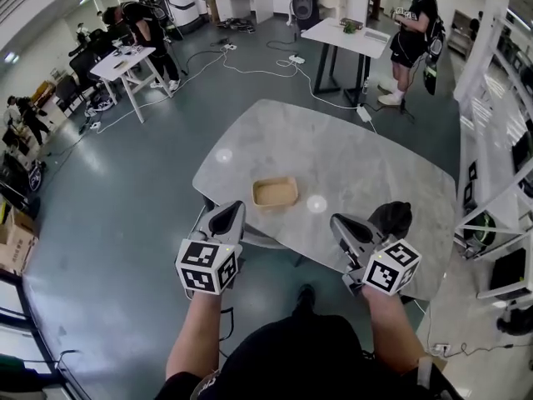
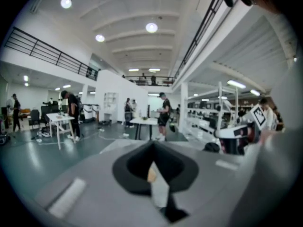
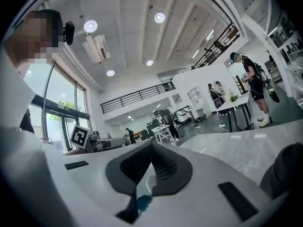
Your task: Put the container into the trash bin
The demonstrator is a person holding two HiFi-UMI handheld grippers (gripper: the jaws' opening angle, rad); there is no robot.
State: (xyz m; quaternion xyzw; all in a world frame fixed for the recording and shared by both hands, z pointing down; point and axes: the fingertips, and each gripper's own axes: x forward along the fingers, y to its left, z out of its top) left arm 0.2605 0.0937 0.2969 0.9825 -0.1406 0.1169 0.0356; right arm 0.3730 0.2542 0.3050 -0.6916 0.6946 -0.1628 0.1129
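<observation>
A shallow tan container (image 1: 275, 192) lies open-side up on the marble table (image 1: 366, 157), near its front edge. My left gripper (image 1: 235, 208) hovers at the table's near left corner, just left of and nearer than the container, jaws shut and empty. My right gripper (image 1: 336, 221) is over the front edge to the container's right, also shut with nothing held. A dark rounded object (image 1: 392, 217) sits on the table beside the right gripper; I cannot tell what it is. In the gripper views, the left gripper (image 2: 152, 145) and right gripper (image 3: 151, 145) both show closed tips.
White shelving (image 1: 500, 165) stands close to the table's right side. Across the grey floor are two white tables (image 1: 346, 36) (image 1: 125, 61) with people standing at them, and cables (image 1: 250, 72) trail over the floor. A cardboard box (image 1: 12, 240) sits at far left.
</observation>
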